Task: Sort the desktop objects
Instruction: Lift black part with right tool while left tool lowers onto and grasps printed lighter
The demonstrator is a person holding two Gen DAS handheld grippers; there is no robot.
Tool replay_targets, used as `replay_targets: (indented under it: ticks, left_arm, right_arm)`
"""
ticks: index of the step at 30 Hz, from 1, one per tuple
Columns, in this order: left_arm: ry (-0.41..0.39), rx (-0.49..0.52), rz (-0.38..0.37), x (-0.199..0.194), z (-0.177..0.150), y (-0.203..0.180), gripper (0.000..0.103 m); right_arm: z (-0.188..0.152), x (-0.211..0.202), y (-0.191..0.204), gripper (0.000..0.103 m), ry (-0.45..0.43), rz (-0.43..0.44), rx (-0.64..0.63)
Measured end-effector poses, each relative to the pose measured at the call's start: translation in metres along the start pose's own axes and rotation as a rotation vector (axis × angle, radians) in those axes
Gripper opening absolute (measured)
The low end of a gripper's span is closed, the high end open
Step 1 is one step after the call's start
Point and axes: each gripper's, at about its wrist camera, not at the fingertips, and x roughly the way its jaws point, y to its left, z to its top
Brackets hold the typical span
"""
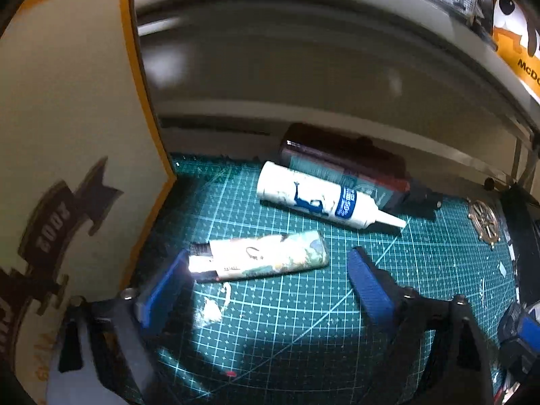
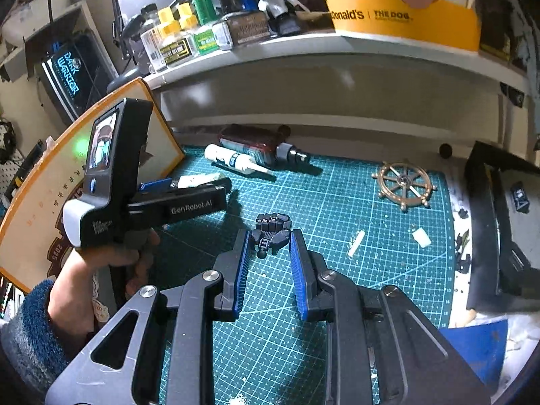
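Left gripper (image 1: 270, 270): jaws spread wide astride a pale printed lighter (image 1: 266, 258) lying flat on the green gridded cutting mat (image 1: 303, 320), its metal end just beside the left finger, the cream orange-edged board (image 1: 67, 135) hard alongside. Right gripper (image 2: 268, 239): jaws parted around a small dark grey model part (image 2: 271, 229), neither pad clearly touching; open mat rightward toward the brass ship's wheel (image 2: 405, 184)

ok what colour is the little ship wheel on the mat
The ship wheel is bronze-gold with a pale bar across it, clearest in the right wrist view.
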Motion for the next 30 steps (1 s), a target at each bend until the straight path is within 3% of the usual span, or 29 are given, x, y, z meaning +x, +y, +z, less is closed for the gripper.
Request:
replay_targets:
  ticks: [8, 20, 30]
  left_arm:
    - [-0.007, -0.005, -0.038, -0.007, -0.005, 0.003, 0.082]
    - [-0.091, 0.103, -0.121, -0.090, -0.009, -0.017, 0.082]
    - [-0.155, 0.206, -0.202, -0.168, -0.073, -0.013, 0.082]
  right_arm:
    - [-0.003, 0.002, -0.006, 0.022, 0.023, 0.007, 0.026]
    - [-0.013, -0.030, -0.005, 0.022, 0.007, -0.069, 0.064]
    - [-0.039, -0.065, 0.014, 0.022, -0.012, -0.099, 0.123]
